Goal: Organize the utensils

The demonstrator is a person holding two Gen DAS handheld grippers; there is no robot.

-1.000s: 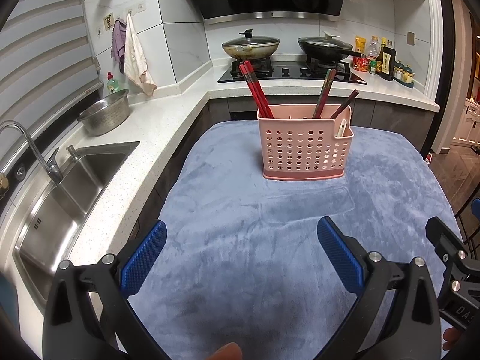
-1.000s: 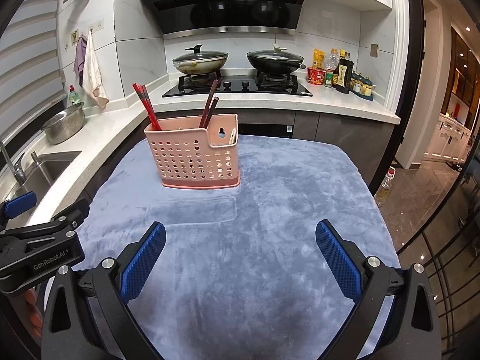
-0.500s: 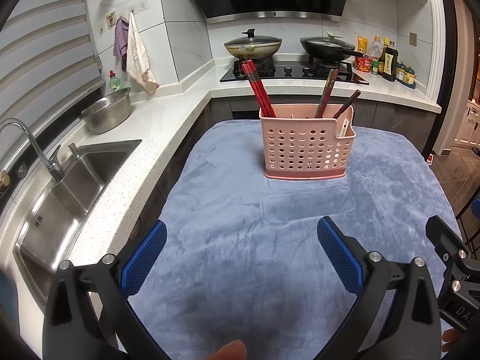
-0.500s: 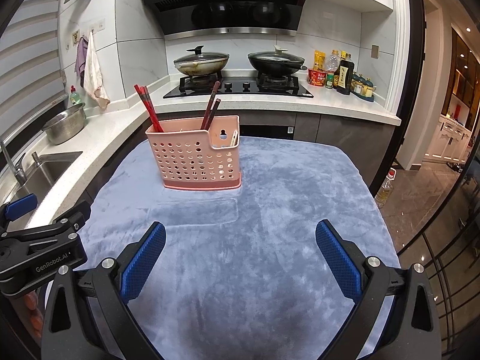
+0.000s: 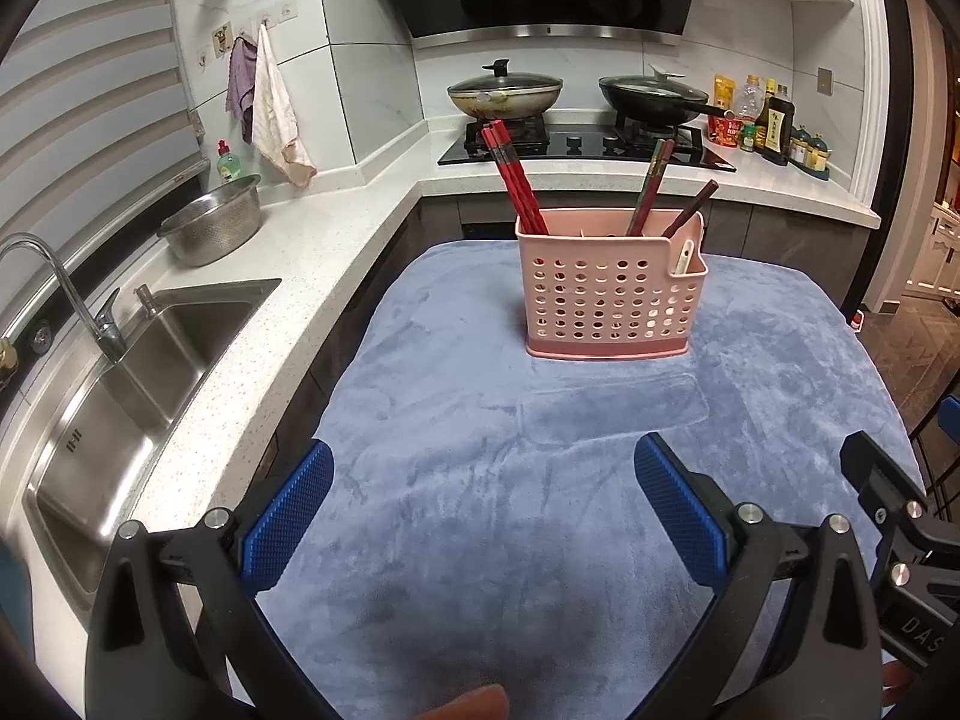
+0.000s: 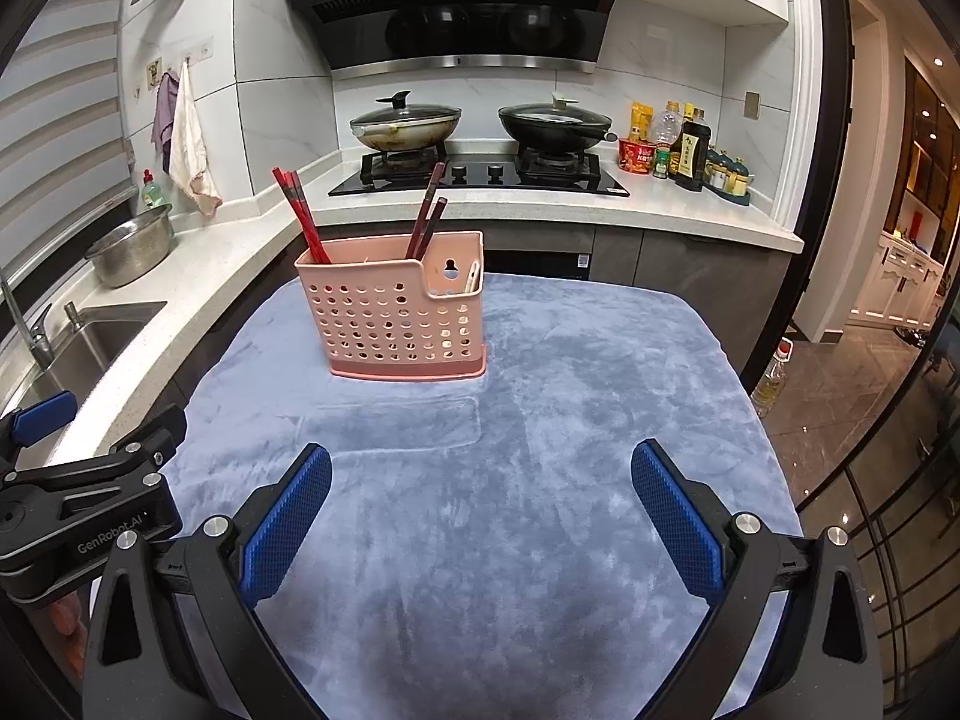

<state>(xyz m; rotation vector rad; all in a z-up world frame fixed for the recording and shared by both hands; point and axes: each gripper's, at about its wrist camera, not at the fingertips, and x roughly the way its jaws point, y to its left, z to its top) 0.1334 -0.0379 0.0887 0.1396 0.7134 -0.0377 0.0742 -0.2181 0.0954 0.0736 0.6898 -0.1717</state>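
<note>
A pink perforated basket was seen standing upright on a grey-blue cloth spread over the table, toward its far side. A bundle of red chopsticks was leaned into the basket's left end, two darker chopsticks were stood nearer the right, and a pale utensil was tucked into the small side pocket; what kind could not be told. No loose utensils were seen on the cloth.

The left gripper was held low over the near part of the cloth, its blue pads spread wide and nothing between them. The right gripper was held likewise, wide apart and empty, just beside the left, well short of the basket.

The sorting itself appeared to be finished, or else about to be started from the basket; the frames did not settle which. If more was to be done, one gripper would need to be carried forward to the basket and closed on a chopstick shaft above the rim, with care taken that the light basket was not tipped.
</note>
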